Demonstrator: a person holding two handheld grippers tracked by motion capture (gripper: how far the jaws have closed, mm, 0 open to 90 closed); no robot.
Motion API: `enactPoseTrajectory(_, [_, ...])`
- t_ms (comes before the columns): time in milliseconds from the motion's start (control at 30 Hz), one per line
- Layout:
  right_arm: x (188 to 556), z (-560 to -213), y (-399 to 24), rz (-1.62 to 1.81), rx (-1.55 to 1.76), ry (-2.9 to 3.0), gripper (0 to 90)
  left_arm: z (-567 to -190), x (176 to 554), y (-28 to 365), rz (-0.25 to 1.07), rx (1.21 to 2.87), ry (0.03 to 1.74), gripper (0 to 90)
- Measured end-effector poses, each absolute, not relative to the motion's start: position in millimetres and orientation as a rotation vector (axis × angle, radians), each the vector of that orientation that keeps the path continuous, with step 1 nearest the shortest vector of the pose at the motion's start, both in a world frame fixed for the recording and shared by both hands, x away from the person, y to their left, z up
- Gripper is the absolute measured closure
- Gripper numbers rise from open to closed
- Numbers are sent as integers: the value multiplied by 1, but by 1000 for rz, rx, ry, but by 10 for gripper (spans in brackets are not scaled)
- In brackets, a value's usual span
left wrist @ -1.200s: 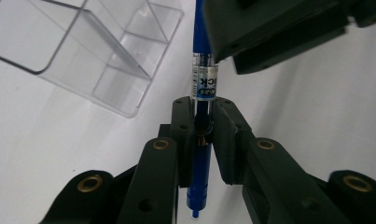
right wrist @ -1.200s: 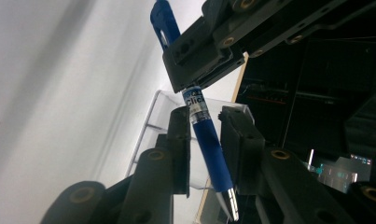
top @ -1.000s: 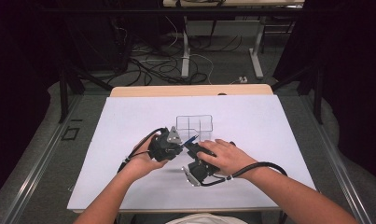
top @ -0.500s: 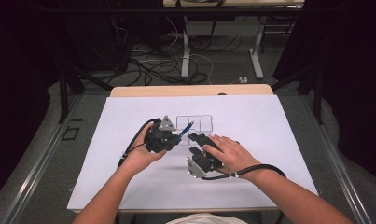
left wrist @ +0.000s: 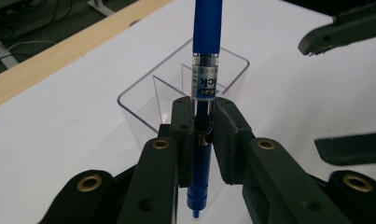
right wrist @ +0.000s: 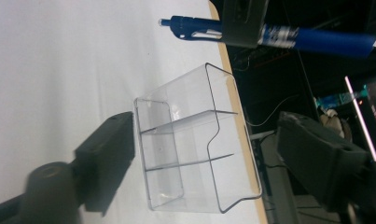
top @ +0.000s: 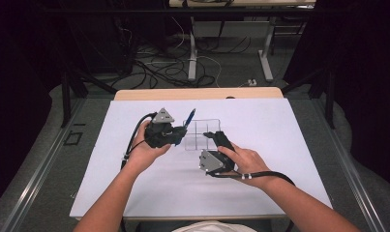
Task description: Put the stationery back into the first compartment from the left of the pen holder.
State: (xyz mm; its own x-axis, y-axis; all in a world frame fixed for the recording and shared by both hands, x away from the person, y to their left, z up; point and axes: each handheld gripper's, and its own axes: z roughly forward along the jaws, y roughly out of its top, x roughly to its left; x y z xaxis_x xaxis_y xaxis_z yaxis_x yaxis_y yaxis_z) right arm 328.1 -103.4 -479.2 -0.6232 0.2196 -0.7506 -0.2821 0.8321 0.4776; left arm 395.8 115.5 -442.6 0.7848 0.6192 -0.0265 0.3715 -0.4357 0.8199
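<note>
A lab setup: a white-topped table (top: 289,159) stands among dark curtains, with cables (top: 163,67) sprawling on the floor behind the table.

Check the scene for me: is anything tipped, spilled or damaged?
Nothing stands out. The clear plastic divided organizer sits upright and empty on the white table, and the blue ballpoint pen is held cleanly in the left gripper.

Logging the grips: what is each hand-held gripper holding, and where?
Left hand-held gripper clamps the blue pen at mid-barrel; right hand-held gripper, just opened, holds nothing.
</note>
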Motion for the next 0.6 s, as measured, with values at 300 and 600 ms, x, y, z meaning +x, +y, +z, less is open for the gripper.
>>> enactPoseTrajectory(300, [333,-487,-111,793,134,2180,36,-437,406,118,390,1944,746,795])
enactPoseTrajectory(600, [338,-491,-120,887,276,2194,0,-435,417,115,427,1842,769,795])
